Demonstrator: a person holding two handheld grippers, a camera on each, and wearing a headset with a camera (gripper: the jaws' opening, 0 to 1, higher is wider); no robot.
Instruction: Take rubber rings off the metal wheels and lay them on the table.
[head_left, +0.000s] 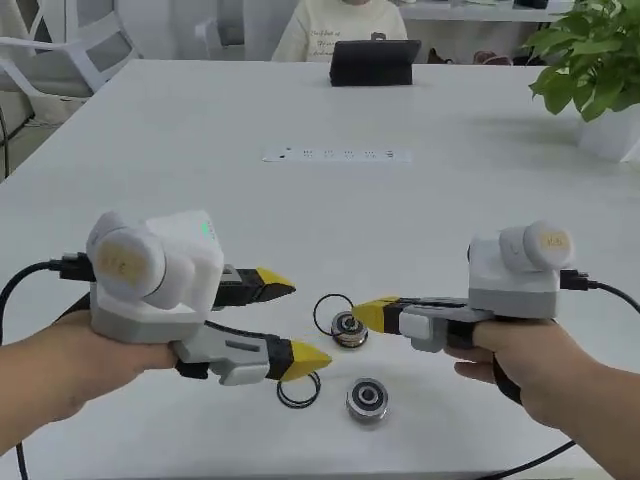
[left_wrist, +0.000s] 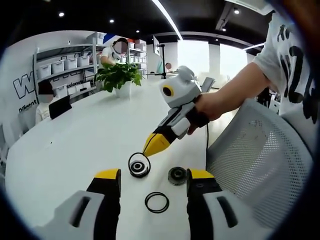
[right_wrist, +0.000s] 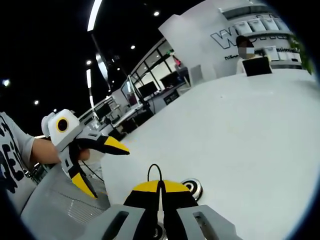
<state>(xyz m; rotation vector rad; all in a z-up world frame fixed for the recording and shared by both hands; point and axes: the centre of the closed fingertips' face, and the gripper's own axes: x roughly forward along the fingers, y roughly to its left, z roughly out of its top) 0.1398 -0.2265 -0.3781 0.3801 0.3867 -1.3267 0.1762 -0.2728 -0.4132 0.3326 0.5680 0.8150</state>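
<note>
Yellow tips mark the fingers of your left gripper, and they stand wide apart, holding nothing and touching nothing. In the head view one tip lies farther from you and the other nearer. In the left gripper view the two wheels and a loose ring sit on the white surface in the gap ahead of those fingers. Your right gripper comes in from the opposite side with its fingers pressed together, only a hairline showing between them in the right gripper view. A thin black loop of rubber ring rises from between their tips, so they look pinched on it. That ring is at the first metal wheel, lifted on one side, with the wheel just under the right gripper's tips. I cannot tell how much of the ring is seated on the wheel. The second wheel lies flat on the surface nearer you, apart from both grippers and with its bearing centre facing up. The loose ring lies flat on the surface just beside that second wheel, close under your left gripper's nearer finger in the head view. The left gripper view shows it free of the fingers.
</note>
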